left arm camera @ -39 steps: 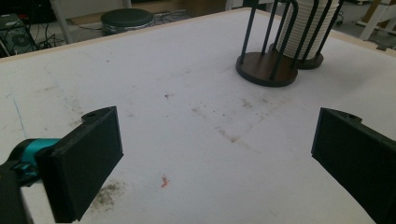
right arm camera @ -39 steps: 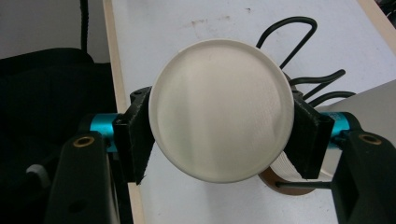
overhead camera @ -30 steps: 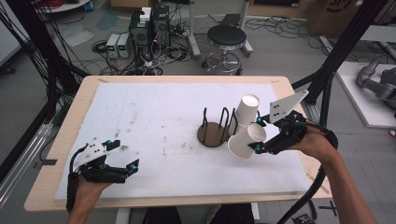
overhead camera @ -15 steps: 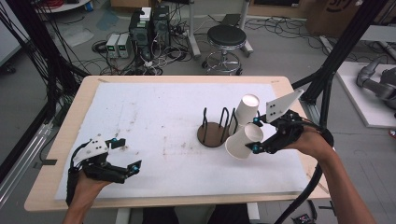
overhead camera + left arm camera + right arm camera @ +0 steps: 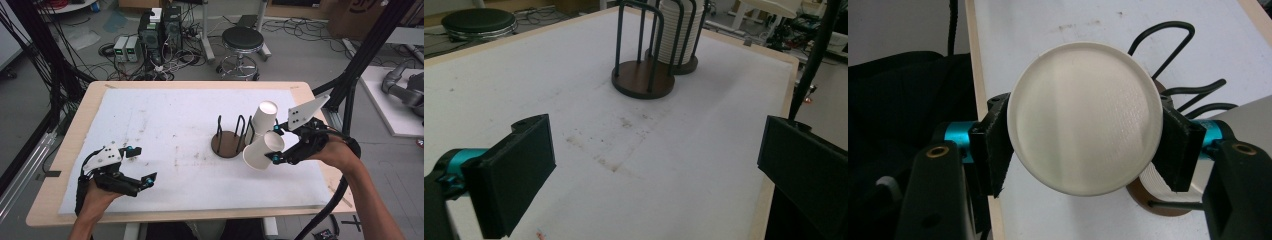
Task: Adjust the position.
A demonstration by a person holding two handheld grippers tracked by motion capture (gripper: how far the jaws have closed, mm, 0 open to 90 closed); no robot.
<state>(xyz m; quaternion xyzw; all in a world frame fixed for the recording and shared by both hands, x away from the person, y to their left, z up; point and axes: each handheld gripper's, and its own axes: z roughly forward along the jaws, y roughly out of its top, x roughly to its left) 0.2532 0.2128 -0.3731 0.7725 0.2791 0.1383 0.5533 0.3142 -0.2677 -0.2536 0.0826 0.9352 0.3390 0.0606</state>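
held cup: white paper cup [image 5: 262,151], tipped on its side above the mat just right of the rack; flat round base faces the right gripper view [image 5: 1085,117]
right gripper [image 5: 276,145]: jaws clenched on the cup's sides, one pad each side [image 5: 993,145]
stack: white ribbed paper cups [image 5: 262,121] standing tilted in the rack's far bay, just behind the held cup; top cut off in the left gripper view [image 5: 679,30]
rack: dark wire hoops on a round brown wooden base [image 5: 229,142]; near bay bare [image 5: 643,82]
left gripper [image 5: 142,165]: jaws released and wide, nothing between, low over the near left of the mat, well apart from the rack
hidden: held cup's mouth and inside unseen; the cup blocks most of the rack in the right gripper view
surface: white mat [image 5: 165,130] with faint brown stains, on a light wooden table [image 5: 65,150]
room: black round stool [image 5: 242,40], grey computer boxes and cables on the floor [image 5: 150,35]
change: held cup and right gripper sit as before; left gripper drifted slightly, jaws as wide as earlier
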